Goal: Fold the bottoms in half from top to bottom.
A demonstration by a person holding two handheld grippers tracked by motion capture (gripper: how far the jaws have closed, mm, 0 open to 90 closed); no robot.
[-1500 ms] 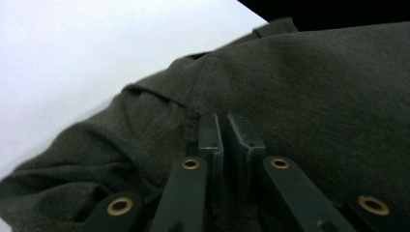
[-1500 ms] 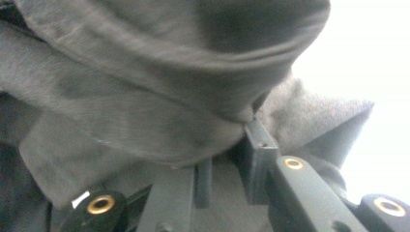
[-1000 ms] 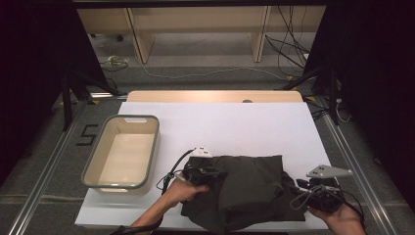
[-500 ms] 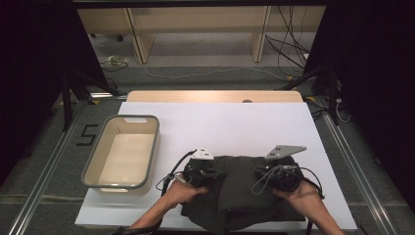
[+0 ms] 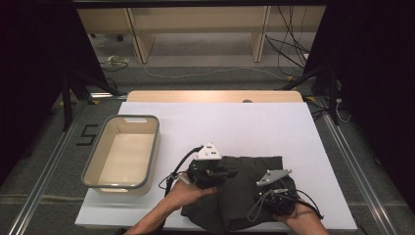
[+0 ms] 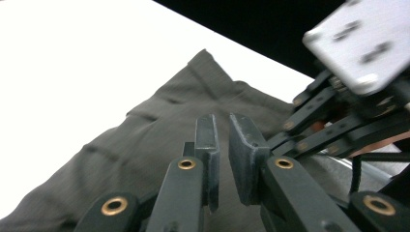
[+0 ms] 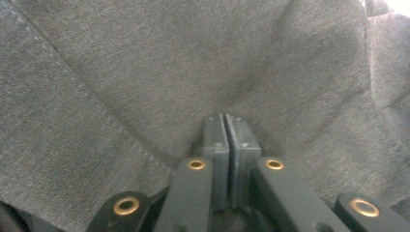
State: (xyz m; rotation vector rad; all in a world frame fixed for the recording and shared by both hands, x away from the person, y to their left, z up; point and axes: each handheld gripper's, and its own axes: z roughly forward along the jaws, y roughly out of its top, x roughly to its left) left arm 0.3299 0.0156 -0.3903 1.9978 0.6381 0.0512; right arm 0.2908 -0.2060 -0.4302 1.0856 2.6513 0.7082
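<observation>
The dark grey garment (image 7: pixel 145 72) under the right gripper (image 7: pixel 225 121) is matt woven cloth with stitched seams. Beside the left gripper (image 6: pixel 220 130), the table cover (image 5: pixel 235 127) looks smooth and white.

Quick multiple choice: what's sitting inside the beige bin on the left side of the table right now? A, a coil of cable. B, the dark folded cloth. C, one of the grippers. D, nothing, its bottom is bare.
D: in the high view the bin shows only its bare pale bottom, while the dark cloth lies on the white table to the bin's right.
</observation>
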